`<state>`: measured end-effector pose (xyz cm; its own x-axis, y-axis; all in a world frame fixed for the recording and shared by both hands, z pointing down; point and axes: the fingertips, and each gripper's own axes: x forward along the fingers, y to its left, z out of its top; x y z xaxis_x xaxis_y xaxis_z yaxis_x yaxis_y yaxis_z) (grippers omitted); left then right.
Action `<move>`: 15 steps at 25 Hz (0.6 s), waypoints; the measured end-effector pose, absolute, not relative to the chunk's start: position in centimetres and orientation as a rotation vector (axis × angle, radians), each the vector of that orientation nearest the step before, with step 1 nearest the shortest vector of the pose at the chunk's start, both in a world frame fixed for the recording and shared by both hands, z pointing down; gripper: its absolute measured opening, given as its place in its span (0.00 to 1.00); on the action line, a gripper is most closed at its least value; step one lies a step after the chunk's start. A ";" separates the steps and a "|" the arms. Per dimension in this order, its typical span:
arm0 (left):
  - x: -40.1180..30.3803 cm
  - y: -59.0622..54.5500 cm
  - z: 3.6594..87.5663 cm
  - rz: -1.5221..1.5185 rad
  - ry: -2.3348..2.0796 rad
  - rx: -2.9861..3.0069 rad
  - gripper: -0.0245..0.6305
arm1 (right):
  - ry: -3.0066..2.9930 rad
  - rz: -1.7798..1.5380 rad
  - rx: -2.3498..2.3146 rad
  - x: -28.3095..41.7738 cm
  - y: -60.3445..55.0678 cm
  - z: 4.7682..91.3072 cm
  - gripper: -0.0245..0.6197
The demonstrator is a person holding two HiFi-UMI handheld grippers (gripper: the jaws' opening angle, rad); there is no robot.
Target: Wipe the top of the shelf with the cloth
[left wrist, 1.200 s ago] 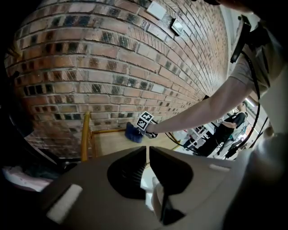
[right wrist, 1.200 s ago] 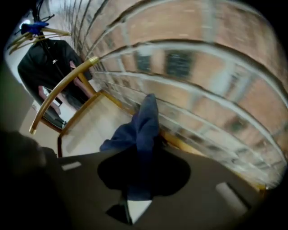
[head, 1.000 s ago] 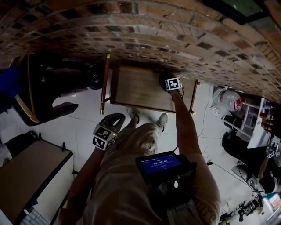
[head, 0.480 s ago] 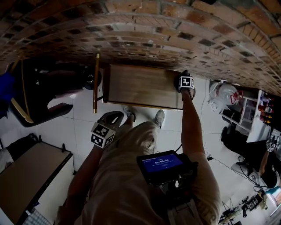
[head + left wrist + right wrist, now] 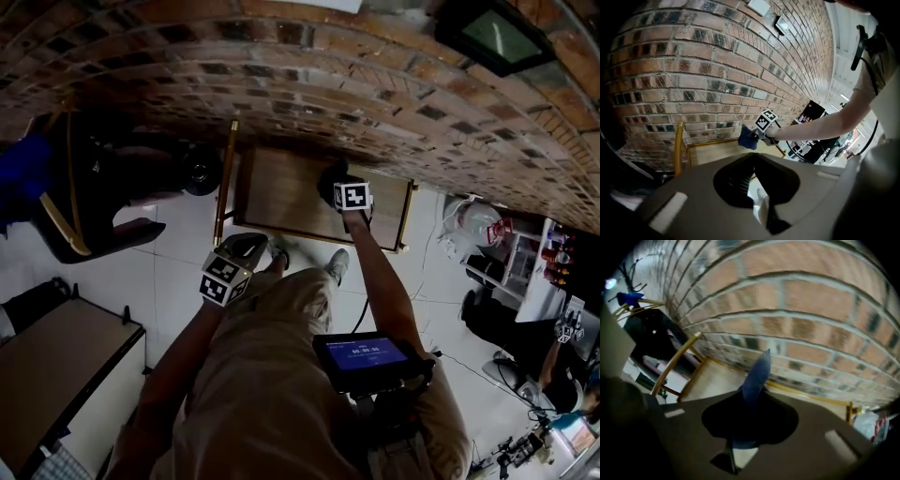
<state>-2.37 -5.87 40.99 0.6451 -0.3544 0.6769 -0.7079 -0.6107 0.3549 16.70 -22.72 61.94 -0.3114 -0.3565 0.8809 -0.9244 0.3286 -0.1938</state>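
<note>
The shelf has a wooden top (image 5: 281, 192) in a gold frame, set against the brick wall. My right gripper (image 5: 339, 184) is over the top's right half, shut on a dark blue cloth (image 5: 330, 178) that rests on the wood. In the right gripper view the cloth (image 5: 757, 373) sticks up from the shut jaws above the shelf top (image 5: 717, 380). The left gripper view shows the cloth (image 5: 747, 138) on the shelf top (image 5: 715, 151). My left gripper (image 5: 248, 246) hangs in front of the shelf, shut and holding nothing.
A brick wall (image 5: 281, 84) runs behind the shelf. A black chair (image 5: 103, 187) stands to its left, and a brown cabinet (image 5: 56, 375) at the lower left. White bags (image 5: 473, 225) and clutter lie at the right. The person's feet (image 5: 336, 264) stand on white floor tiles before the shelf.
The right gripper with the cloth slid to the shelf's right end, then back left toward the middle. The left gripper has stayed in place.
</note>
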 end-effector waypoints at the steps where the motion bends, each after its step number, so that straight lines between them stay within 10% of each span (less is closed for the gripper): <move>1: -3.0 -6.0 40.9 0.745 -0.829 2.243 0.04 | -1.882 0.931 1.084 13.4 -23.0 61.5 0.16; 15: -10.1 -3.3 39.3 0.771 -0.900 2.191 0.04 | -1.962 0.781 0.575 -13.1 -23.2 68.4 0.16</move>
